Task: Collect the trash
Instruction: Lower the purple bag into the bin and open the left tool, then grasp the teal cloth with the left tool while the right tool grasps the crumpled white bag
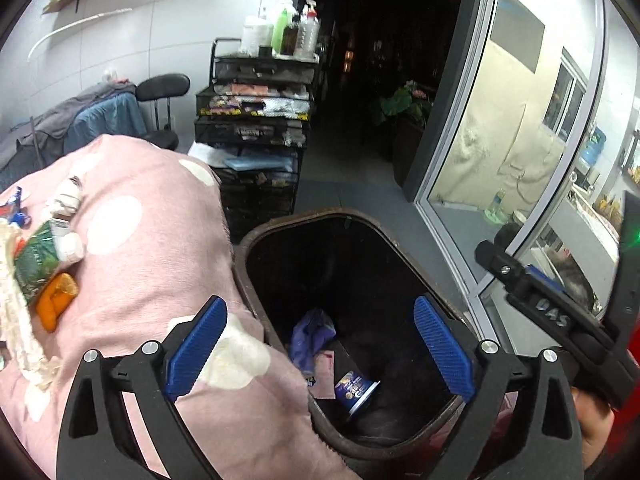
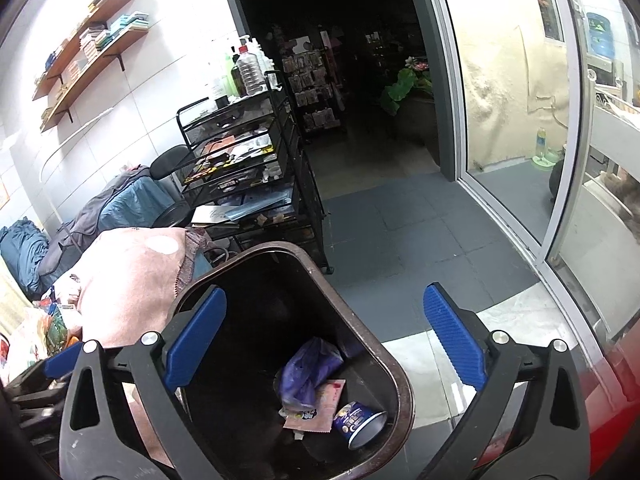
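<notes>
The small blue cup (image 2: 360, 420) lies on its side at the bottom of the dark brown trash bin (image 2: 400, 384), its long axis slanting across the bin floor; in the right wrist view its open white mouth faces lower right, its base upper left. Against it lie a flat pink wrapper (image 2: 320, 408) and a crumpled purple bag (image 2: 308, 372), the bag toward the far side.

The left tool (image 1: 320, 348) hangs above the bin with its jaws spread wide and nothing between its blue pads (image 1: 196, 348); the cup sits well below, nearer the right pad. The right tool (image 2: 326, 338) is likewise gaping and empty, its left pad over the bin's opening and its right pad out over the floor; the cup lies low between them. In the left view the right tool shows at the right edge, with a hand (image 1: 596, 424) under it.

Just left of the bin a pink blanket with white spots (image 1: 152, 248) covers a raised surface; on it rest a green packet (image 1: 36, 264), an orange piece (image 1: 56, 300) and other scraps. Behind stand a black mesh cart (image 1: 256, 136) topped with bottles (image 1: 296, 28), a black chair (image 1: 164, 88), wall shelves (image 2: 92, 40), a dark doorway and a glass door (image 1: 512, 120) over grey floor tiles (image 2: 400, 232).
</notes>
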{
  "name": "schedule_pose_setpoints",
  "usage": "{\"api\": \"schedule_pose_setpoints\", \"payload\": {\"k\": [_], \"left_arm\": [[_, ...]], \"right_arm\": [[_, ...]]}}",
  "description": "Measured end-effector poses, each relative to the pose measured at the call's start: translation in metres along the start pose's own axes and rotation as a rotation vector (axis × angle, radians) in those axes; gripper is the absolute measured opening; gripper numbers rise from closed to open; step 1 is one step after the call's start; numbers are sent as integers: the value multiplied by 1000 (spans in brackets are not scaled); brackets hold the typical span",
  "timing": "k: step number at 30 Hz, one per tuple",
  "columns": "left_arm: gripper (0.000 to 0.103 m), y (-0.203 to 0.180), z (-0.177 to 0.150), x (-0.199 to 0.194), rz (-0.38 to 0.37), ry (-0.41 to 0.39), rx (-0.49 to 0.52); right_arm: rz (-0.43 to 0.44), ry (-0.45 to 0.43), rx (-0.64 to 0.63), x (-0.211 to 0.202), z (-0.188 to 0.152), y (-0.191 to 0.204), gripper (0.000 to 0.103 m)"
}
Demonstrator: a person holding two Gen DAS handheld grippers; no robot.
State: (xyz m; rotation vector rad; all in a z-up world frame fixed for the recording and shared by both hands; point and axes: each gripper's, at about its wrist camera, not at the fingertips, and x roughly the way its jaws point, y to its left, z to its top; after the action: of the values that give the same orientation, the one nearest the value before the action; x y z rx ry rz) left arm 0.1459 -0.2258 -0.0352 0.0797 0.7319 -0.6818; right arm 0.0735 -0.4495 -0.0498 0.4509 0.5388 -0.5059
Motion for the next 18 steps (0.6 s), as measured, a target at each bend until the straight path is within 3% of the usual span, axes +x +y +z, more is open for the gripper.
{"api": "schedule_pose_setpoints", "payload": {"k": [11, 18], "left_arm": [[97, 24, -15, -59, 88, -133, -20], [98, 50, -32, -86, 165, -158, -52]], "right_arm": [[70, 0, -65, -2, -9, 20, 97], [161, 23, -142, -6, -22, 52, 97]]}}
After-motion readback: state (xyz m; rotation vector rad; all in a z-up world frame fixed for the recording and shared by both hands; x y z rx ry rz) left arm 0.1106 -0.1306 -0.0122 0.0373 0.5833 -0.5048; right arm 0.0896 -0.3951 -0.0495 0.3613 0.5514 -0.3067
